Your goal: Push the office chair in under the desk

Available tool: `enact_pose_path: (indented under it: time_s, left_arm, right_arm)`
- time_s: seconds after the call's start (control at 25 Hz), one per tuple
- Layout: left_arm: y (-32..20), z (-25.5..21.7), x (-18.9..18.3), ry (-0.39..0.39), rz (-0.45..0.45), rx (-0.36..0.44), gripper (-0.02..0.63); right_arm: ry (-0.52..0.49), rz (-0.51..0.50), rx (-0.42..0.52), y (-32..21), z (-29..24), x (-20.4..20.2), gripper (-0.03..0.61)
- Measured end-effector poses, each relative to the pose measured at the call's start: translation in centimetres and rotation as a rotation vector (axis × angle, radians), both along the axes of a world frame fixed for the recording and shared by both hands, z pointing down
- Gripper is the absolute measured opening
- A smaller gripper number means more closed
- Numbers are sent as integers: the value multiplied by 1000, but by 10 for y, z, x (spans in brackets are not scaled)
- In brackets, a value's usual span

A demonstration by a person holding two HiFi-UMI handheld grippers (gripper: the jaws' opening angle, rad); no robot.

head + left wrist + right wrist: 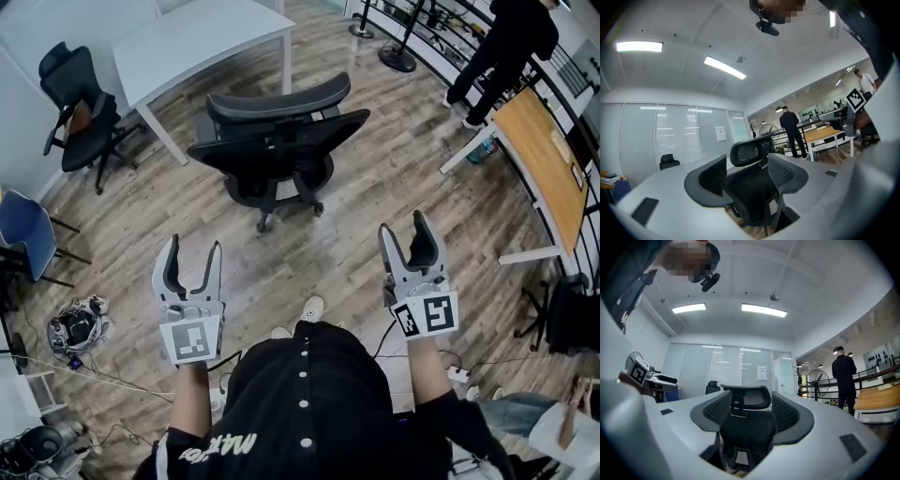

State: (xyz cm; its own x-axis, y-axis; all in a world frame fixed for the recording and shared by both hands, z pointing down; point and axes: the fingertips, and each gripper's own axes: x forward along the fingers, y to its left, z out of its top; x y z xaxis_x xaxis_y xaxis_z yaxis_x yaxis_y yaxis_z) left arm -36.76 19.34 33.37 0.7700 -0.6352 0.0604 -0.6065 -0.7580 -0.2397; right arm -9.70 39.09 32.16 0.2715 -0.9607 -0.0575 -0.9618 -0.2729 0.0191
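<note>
A black mesh office chair (277, 150) stands on the wood floor with its back toward me, a short way out from a white desk (192, 42) beyond it. My left gripper (191, 265) and right gripper (413, 246) are held level in front of me, both open and empty, well short of the chair. The chair's back (754, 194) shows between the left jaws in the left gripper view. It also fills the gap (747, 427) of the right gripper (750, 416).
Another black chair (80, 103) stands left of the desk and a blue chair (23, 234) further left. A wood-topped desk (544, 164) is at the right. A person in black (502, 56) stands far right. Cables (80, 328) lie on the floor.
</note>
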Motion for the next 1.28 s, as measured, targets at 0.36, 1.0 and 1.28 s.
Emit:
enact_pose_path:
  time_s: [0.36, 1.0, 1.28]
  left_arm:
    - [-12, 9, 20, -22, 18, -19, 296]
    - [-46, 23, 74, -181, 53, 27, 305]
    - [-85, 36, 97, -227, 100, 30, 311]
  right_arm:
    - [2, -9, -27, -17, 9, 22, 276]
    - [-5, -54, -105, -58, 37, 76, 278]
    - [38, -79, -176, -94, 56, 90, 282]
